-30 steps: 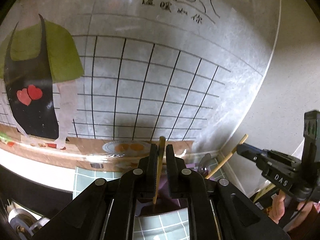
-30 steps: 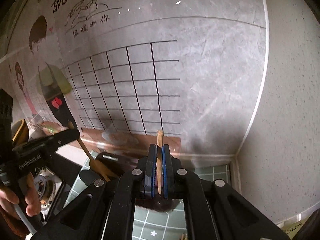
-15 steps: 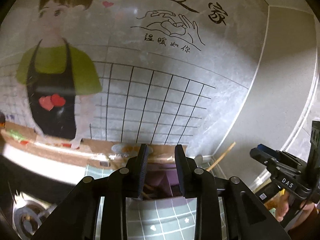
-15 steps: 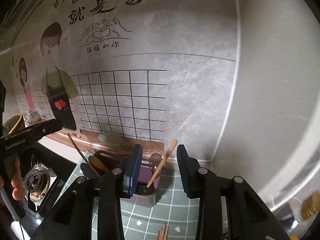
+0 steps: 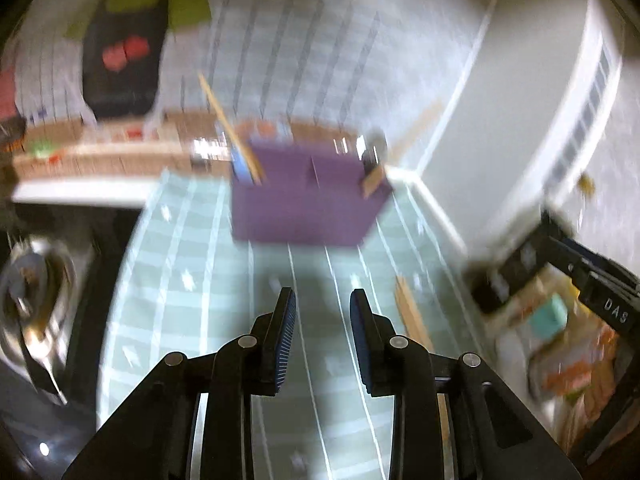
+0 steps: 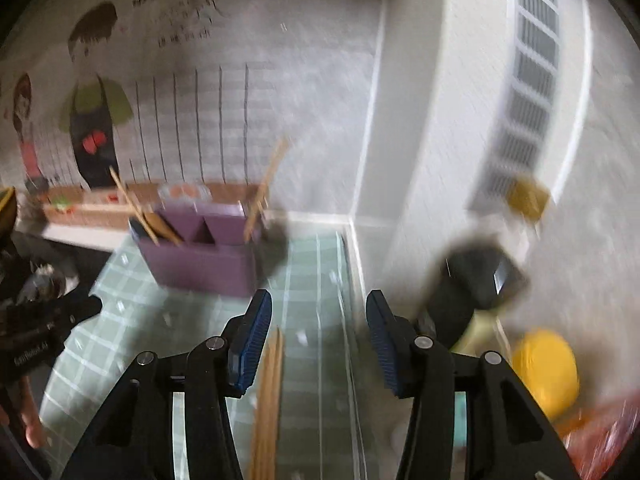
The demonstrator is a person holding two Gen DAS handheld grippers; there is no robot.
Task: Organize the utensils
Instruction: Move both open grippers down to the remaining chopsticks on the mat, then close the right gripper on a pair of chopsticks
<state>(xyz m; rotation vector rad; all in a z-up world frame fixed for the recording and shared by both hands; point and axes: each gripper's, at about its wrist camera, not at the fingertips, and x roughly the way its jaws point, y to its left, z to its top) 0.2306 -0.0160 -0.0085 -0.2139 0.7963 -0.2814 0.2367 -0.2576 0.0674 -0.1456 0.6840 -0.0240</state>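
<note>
A purple utensil holder (image 5: pixel 308 204) stands on the green checked mat (image 5: pixel 192 264) by the back wall; it also shows in the right wrist view (image 6: pixel 200 248). Wooden chopsticks (image 5: pixel 230 128) lean out of its left and right compartments. Loose chopsticks (image 6: pixel 268 396) lie on the mat below my right gripper and show in the left wrist view (image 5: pixel 412 316). My left gripper (image 5: pixel 322 340) is open and empty, back from the holder. My right gripper (image 6: pixel 318 346) is open and empty. Both views are blurred.
A gas burner (image 5: pixel 36 300) sits at the left. A yellow round object (image 6: pixel 546 372) and a dark object (image 6: pixel 468 284) lie at the right. The wall corner (image 5: pixel 416 176) is close behind the holder. The other gripper (image 5: pixel 592 288) shows at right.
Both grippers let go of their chopsticks into the holder, opened, then pulled back and tilted down toward the mat.
</note>
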